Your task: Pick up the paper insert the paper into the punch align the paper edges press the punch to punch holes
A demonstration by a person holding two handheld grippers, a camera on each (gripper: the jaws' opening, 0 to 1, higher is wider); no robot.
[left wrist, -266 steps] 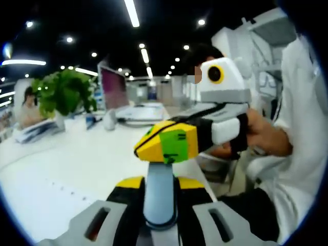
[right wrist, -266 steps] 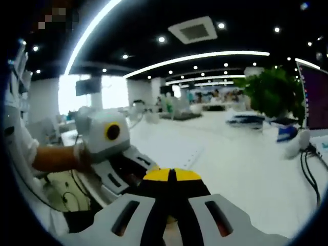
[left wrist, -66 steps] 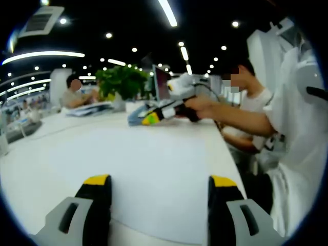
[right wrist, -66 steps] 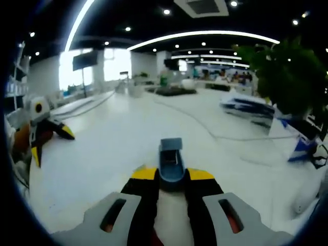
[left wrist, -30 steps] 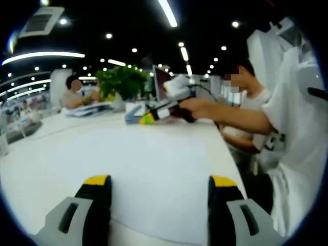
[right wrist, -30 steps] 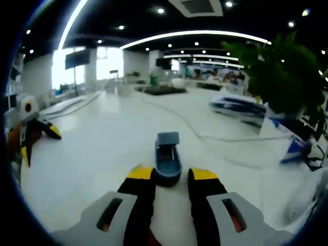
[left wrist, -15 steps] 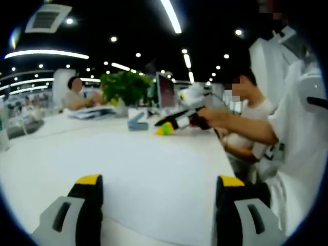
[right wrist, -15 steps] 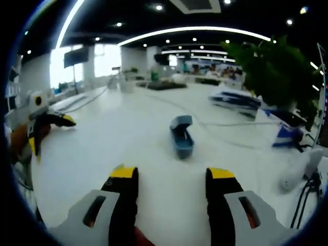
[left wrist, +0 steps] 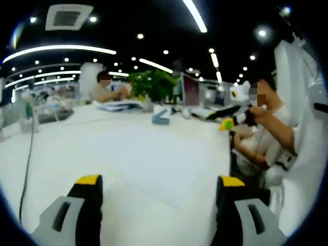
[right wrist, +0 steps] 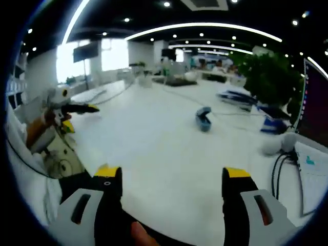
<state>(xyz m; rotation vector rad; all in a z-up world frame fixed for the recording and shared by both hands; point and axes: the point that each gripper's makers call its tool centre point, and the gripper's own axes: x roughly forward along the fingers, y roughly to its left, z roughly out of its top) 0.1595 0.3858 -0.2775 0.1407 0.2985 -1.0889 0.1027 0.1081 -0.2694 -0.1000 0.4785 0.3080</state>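
My left tongs (left wrist: 156, 192) and right tongs (right wrist: 173, 185) gape wide, holding nothing, low in each frame over the white counter (right wrist: 154, 148); the blue punch (right wrist: 203, 119) sits far off, upper centre, before a green plant (right wrist: 266, 77).

We see an open-plan office: long white desk (left wrist: 128, 154), monitor (left wrist: 190, 92), potted plant (right wrist: 266, 72), ceiling strip lights (right wrist: 200, 26), seated people (left wrist: 105, 89) at upper left.
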